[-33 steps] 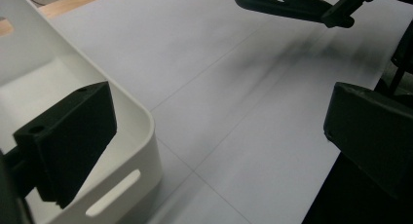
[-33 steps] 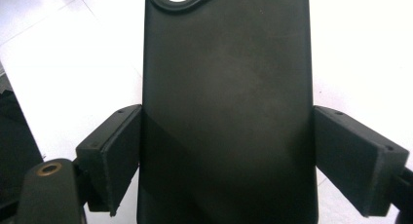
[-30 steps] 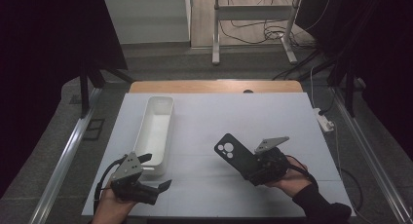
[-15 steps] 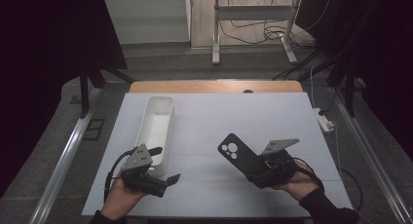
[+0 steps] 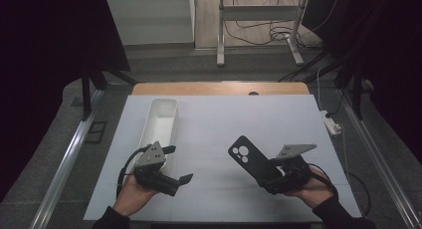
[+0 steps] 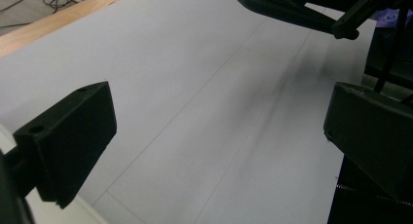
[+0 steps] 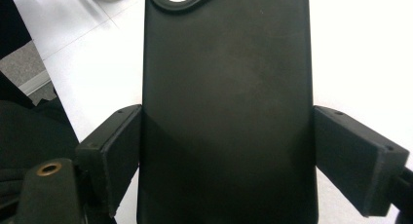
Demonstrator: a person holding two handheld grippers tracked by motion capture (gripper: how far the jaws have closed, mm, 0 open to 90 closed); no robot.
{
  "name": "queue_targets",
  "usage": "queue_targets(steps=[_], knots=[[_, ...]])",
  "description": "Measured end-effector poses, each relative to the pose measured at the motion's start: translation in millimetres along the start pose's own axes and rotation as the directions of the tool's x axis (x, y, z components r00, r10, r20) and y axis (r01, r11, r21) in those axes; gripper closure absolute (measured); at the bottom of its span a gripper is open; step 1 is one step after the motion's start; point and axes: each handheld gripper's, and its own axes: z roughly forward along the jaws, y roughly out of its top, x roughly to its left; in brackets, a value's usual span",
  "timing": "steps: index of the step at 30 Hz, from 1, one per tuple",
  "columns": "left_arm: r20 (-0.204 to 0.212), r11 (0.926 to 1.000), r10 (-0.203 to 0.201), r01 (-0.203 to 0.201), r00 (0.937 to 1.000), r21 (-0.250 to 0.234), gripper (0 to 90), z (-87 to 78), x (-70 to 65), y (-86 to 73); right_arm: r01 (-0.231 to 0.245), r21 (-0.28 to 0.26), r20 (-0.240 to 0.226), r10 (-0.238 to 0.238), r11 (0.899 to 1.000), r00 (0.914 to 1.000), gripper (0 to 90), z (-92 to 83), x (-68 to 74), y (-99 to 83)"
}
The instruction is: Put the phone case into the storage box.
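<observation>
Phone case, black and matte, sits clamped between the jaws of the right gripper, held above the table at its near right; it slants up and away to the left, camera cut-outs at the far end. In the right gripper view the case stands upright between the two black pads, which press on its long edges.

Going by size: one table, a flat pale grey-white top with faint seam lines and a strip of bare wood along the far edge. One tray, long, narrow, white, with rounded corners and smooth plastic-looking walls, lies lengthwise on the left half. Two grippers, each of black blocky parts with a grey three-cornered plate on top and a trailing cable. One case, thin, rectangular, round-cornered.

The right hand comes in from the bottom right, wrapped around the gripper's body, which points left and away. The left hand comes in from the bottom left, cupping the left gripper from below just beside the tray's near end; it points rightward across the table. Its jaws stand wide apart with nothing between them, as the left gripper view shows, bare table between the pads.
</observation>
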Motion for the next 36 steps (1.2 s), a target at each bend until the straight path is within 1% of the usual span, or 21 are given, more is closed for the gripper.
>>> queue_targets(steps=[3, 5, 8, 12, 15, 20, 23, 27, 29, 33, 34, 36], knots=[[0.015, 1.0000, 0.008, -0.008, 0.9998, -0.005, 0.0, 5.0, 0.6, 4.4, -0.001, -0.006, -0.003, 0.001, 1.000, 1.0000, 14.7, -2.5, -0.7, -2.4], [0.018, 0.9999, 0.011, -0.011, 0.9998, -0.005, 0.0, 6.7, 0.6, 5.8, -0.004, -0.006, -0.003, 0.004, 1.000, 1.0000, 14.7, -2.9, -0.5, -2.9], [0.029, 0.9997, 0.026, -0.025, 0.9992, -0.006, 0.0, 14.0, 0.9, 11.4, -0.005, -0.011, -0.004, 0.005, 1.000, 1.0000, 14.7, -5.6, -0.8, -5.3], [0.044, 0.9995, 0.030, -0.030, 0.9986, -0.010, 0.0, 19.1, 1.3, 15.2, -0.006, -0.020, -0.008, 0.006, 1.000, 1.0000, 14.6, -8.2, -0.5, -7.1], [0.060, 0.9991, 0.041, -0.041, 0.9974, -0.012, 0.0, 26.5, 1.4, 20.7, -0.007, -0.027, -0.010, 0.007, 1.000, 0.9999, 14.6, -10.9, -0.3, -9.1], [0.079, 0.9986, 0.050, -0.049, 0.9956, -0.019, 0.0, 33.5, 0.6, 24.9, -0.006, -0.032, -0.016, 0.006, 0.999, 0.9998, 14.6, -13.2, 0.5, -11.0], [0.100, 0.9985, 0.051, -0.049, 0.9937, -0.022, 0.0, 36.8, -1.9, 25.2, 0.002, -0.040, -0.026, -0.003, 0.999, 0.9997, 14.6, -14.2, 1.5, -12.1], [0.108, 0.9980, 0.063, -0.061, 0.9922, -0.019, 0.0, 37.6, -6.9, 22.2, 0.013, -0.045, -0.038, -0.014, 0.999, 0.9992, 14.6, -13.1, 3.8, -11.8], [0.108, 0.9977, 0.066, -0.065, 0.9919, -0.018, 0.0, 37.5, -8.9, 20.7, 0.026, -0.044, -0.051, -0.028, 0.999, 0.9983, 14.6, -11.8, 6.2, -11.2], [0.120, 0.9974, 0.071, -0.069, 0.9902, -0.023, 0.0, 37.0, -11.9, 18.0, 0.050, -0.046, -0.076, -0.053, 0.998, 0.9957, 14.5, -9.5, 11.2, -10.4], [0.130, 0.9969, 0.077, -0.074, 0.9885, -0.028, 0.0, 36.5, -13.9, 16.8, 0.053, -0.047, -0.084, -0.057, 0.997, 0.9949, 14.5, -8.9, 12.6, -10.2], [0.134, 0.9963, 0.083, -0.080, 0.9874, -0.030, 0.0, 36.1, -16.3, 15.8, 0.059, -0.051, -0.098, -0.064, 0.997, 0.9932, 14.5, -8.0, 13.9, -9.8]])
